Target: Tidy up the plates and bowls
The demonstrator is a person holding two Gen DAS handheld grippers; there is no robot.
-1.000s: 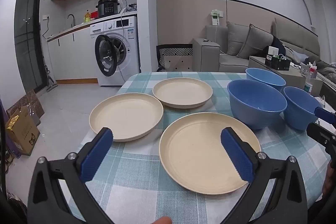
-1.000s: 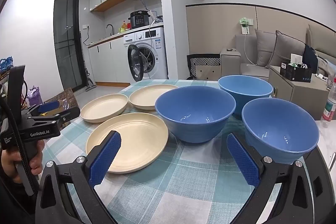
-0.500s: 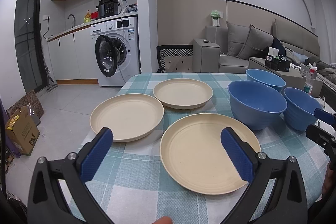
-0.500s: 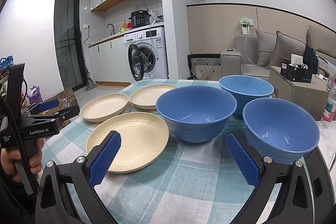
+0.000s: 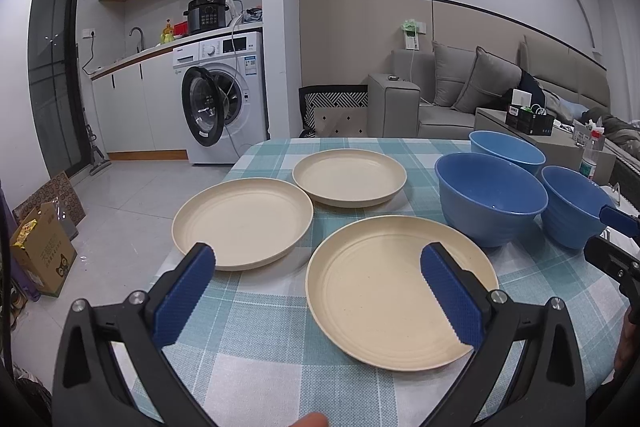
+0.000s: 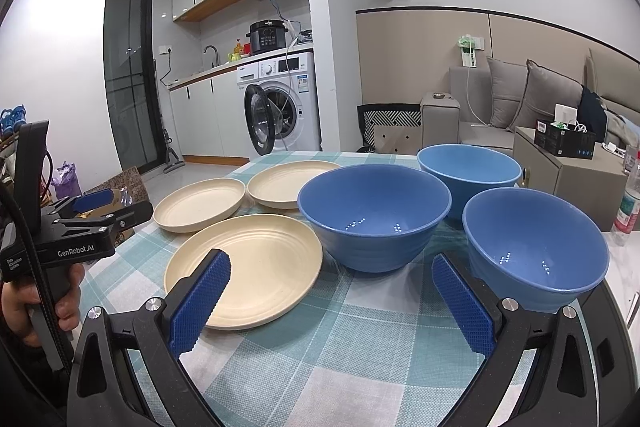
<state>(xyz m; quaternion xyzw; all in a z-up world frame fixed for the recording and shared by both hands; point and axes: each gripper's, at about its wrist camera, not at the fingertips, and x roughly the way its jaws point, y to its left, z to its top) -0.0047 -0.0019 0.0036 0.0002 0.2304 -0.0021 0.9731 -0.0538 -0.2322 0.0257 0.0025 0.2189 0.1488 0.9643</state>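
Three cream plates (image 5: 400, 295) and three blue bowls (image 6: 374, 215) are set on a teal-and-white checked tablecloth (image 5: 256, 331). Blue textured pads (image 6: 200, 303) are fitted to black grippers.

Count on counter (image 5: 260, 311), checked cloth:

Plates: 3, all cream, lying flat, none stacked. Near plate (image 5: 400, 291), left plate (image 5: 242, 219), far plate (image 5: 349, 177).

Bowls: 3, all blue, upright, none nested. Middle bowl (image 6: 374, 213), far bowl (image 6: 467, 169), right bowl (image 6: 534, 241).

Total dishes: 6, split 3 + 3.

Hand-held grippers: 2, left hand-held gripper (image 5: 316, 293) and right hand-held gripper (image 6: 330, 301), each w/ 2 blue pads, both spread wide, nothing btw them.
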